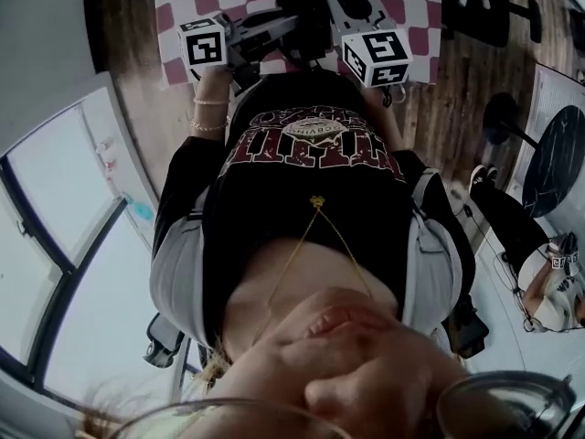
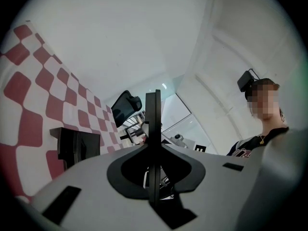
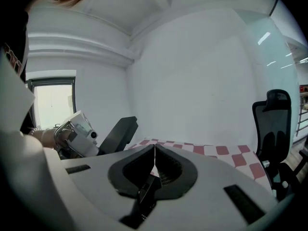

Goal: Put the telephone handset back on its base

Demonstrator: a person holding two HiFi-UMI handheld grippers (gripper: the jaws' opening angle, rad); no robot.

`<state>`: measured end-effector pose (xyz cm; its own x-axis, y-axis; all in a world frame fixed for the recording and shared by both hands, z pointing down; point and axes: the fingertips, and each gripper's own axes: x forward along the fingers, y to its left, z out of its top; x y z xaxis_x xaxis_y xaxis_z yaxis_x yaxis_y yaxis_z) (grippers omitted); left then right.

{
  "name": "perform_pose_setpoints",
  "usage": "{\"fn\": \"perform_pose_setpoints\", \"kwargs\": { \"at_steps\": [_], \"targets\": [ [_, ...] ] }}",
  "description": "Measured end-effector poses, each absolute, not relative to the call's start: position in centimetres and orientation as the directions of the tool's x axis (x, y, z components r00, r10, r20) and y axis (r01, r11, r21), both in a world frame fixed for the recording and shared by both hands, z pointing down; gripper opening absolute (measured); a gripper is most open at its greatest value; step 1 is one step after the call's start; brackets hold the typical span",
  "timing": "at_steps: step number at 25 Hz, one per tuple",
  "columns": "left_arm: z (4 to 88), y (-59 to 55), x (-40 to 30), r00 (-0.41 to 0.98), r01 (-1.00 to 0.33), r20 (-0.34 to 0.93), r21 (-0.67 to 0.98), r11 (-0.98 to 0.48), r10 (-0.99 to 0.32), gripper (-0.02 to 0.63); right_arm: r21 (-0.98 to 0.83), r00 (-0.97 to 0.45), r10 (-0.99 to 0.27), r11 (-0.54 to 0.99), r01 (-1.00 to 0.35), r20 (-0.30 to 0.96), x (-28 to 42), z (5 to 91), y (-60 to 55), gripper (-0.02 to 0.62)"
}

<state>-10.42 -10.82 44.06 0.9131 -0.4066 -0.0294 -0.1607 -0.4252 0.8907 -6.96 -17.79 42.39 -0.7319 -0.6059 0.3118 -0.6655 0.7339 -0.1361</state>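
A black boxy block [image 2: 72,146] is standing on the red-and-white checked table [image 2: 29,109] in the left gripper view, which is rolled so that the table is running up the picture's left side. It is the only thing there looking like part of a telephone. Whether it is the base, and whether the handset is lying on it, cannot be made out. It is sitting in from the table's edges, with checked cloth showing above and below it.

The left gripper [image 2: 153,100] is pointing past the block, well apart from it. Its jaws are lying together as one thin dark blade, with no gap showing and nothing between them. The right gripper [image 3: 154,148] is looking across the table, its jaws meeting along a fine seam, also empty.

In the head view the left marker cube [image 1: 203,42] and the right marker cube [image 1: 377,58] are hanging over the table's near edge, just beyond the person's black printed shirt [image 1: 311,144]. The dark shapes between the cubes are too jumbled to name.

In the right gripper view a hand [image 3: 45,137] is gripping the left gripper's pale body. A black office chair [image 3: 274,129] is standing beside the table's right edge, and a window [image 3: 53,100] is glowing behind the hand
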Motion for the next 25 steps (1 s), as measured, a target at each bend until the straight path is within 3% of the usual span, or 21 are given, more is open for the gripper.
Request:
{"fn": "perform_pose_setpoints", "kwargs": {
  "at_steps": [25],
  "targets": [
    [49.9, -10.0, -12.3, 0.960, -0.162, 0.057, 0.914, -0.373, -0.276, 0.078, -0.134, -0.578, -0.736, 0.572, -0.809, 0.351, -5.0, 44.4, -15.3, 0.021]
  ]
}}
